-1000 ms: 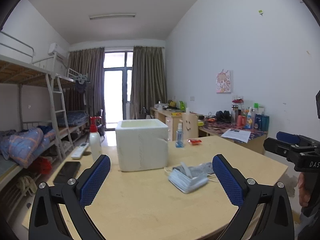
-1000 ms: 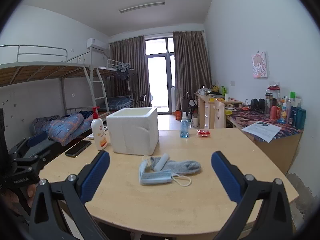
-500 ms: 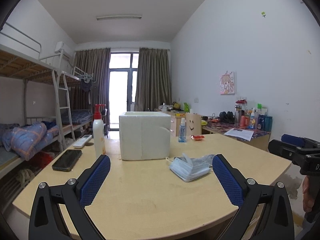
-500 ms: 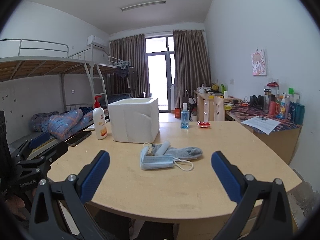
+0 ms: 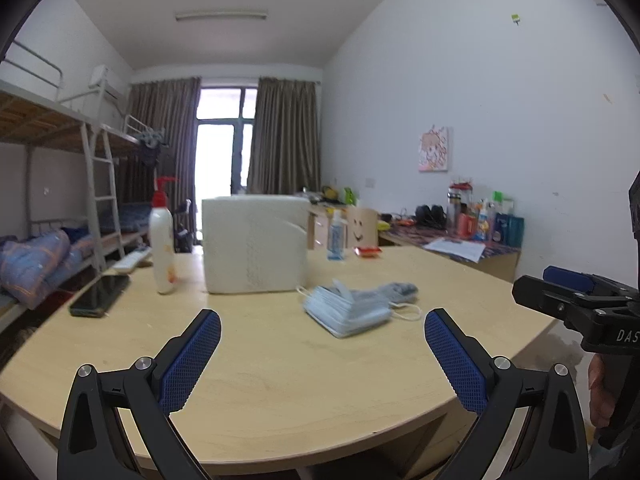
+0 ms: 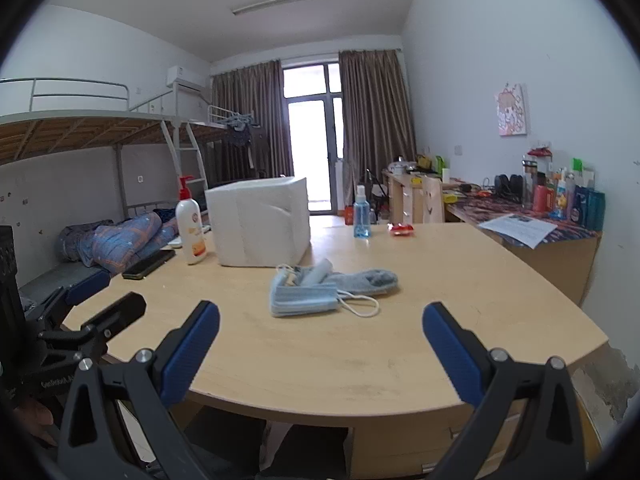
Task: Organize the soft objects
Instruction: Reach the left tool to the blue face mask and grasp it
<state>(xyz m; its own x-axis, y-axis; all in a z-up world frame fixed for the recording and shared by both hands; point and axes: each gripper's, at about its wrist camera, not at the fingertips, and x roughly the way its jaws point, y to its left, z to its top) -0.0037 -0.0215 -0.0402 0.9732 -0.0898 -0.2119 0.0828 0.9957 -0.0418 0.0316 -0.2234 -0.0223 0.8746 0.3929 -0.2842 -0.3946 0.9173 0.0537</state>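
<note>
Vs a sec ago, both our cams sit lower and nearer table level: the foam box (image 5: 254,243) now shows only its side wall, no open top, and the table (image 5: 280,380) looks flatter. Nothing on the table has shifted.

Left gripper (image 5: 322,338): jaws spread wide, nothing between them, hovering over the near table edge. Right gripper (image 6: 320,330): same, wide apart and empty, also over the near edge.

The face mask (image 5: 345,312) lies flat on the table w/ its ear loop trailing right; the grey sock (image 5: 394,291) lies just behind it, touching. In the left view the pile sits ahead of the jaws, right of centre, closer to the right finger. In the right view the mask (image 6: 304,300) and sock (image 6: 366,280) sit ahead, roughly centred, well apart from both fingers.

The box stands just behind-left of the pile. Lotion bottle (image 5: 161,246) and phone (image 5: 100,295) sit left of the box; spray bottle (image 6: 361,216) behind.
</note>
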